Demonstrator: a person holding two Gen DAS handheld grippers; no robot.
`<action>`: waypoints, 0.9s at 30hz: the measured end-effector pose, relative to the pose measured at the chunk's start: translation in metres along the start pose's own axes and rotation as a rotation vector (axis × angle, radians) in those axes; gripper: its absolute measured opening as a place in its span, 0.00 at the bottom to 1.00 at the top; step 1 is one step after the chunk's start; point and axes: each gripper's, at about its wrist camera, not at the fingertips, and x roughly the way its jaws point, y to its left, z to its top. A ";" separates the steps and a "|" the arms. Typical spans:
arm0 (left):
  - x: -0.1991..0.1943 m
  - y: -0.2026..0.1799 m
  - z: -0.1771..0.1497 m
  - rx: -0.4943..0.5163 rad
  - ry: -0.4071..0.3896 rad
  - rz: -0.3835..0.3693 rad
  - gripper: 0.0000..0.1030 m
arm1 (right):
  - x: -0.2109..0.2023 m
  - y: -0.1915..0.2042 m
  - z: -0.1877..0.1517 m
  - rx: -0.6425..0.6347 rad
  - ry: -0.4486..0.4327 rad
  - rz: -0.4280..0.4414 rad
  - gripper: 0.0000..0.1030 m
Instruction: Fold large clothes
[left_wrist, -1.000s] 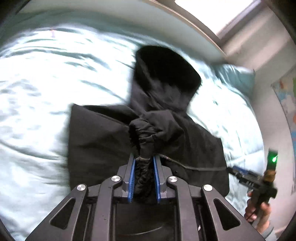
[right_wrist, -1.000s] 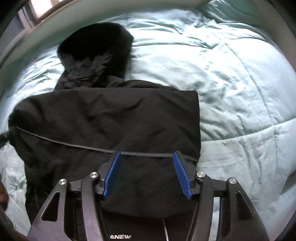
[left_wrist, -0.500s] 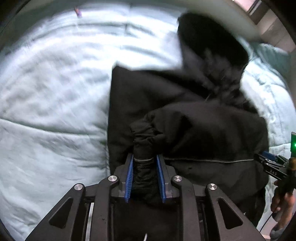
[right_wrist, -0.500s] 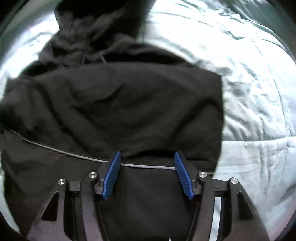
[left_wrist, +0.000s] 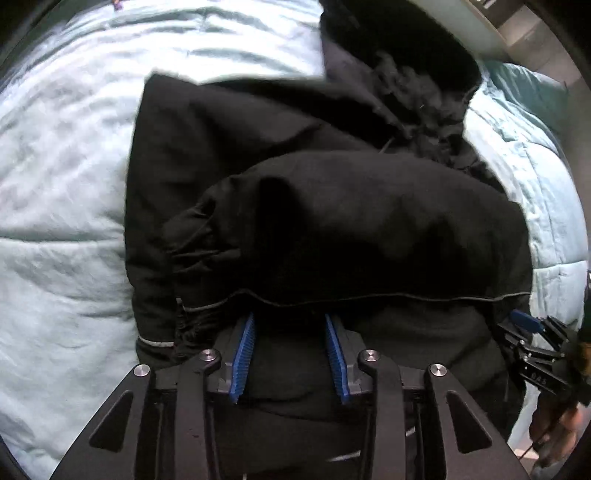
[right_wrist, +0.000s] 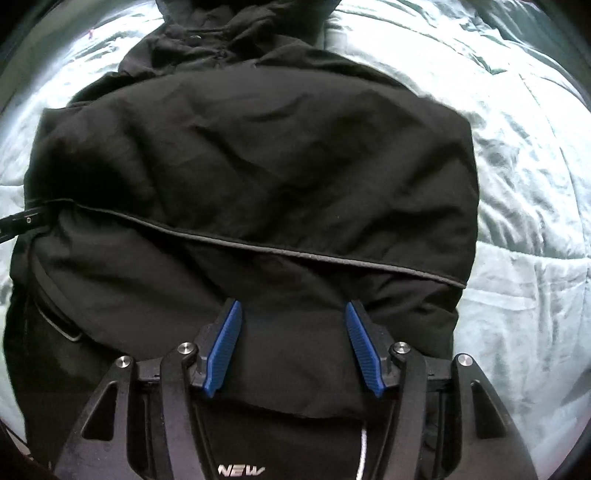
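Left gripper (left_wrist: 290, 356) jaws have just been opening — the bunched cuff it pinched a second ago is released and black fabric lies loose between the blue pads. Both cameras sit closer to the black jacket (right_wrist: 251, 177) than before. Right gripper (right_wrist: 293, 347) jaws spread, unchanged, nothing clamped, over the jacket's lower part. The jacket lies folded on the pale teal quilt (right_wrist: 524, 192), hood (left_wrist: 402, 55) at the far end. A hand (left_wrist: 554, 432) shows at the left view's right edge.
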 end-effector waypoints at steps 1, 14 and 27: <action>-0.010 -0.002 0.002 0.018 -0.015 -0.003 0.38 | -0.006 -0.002 0.004 -0.006 -0.008 0.009 0.59; -0.088 -0.041 0.148 0.133 -0.299 -0.010 0.38 | -0.063 -0.040 0.152 0.158 -0.281 0.105 0.59; 0.008 -0.038 0.301 0.022 -0.248 -0.011 0.38 | -0.012 -0.070 0.289 0.329 -0.332 0.125 0.59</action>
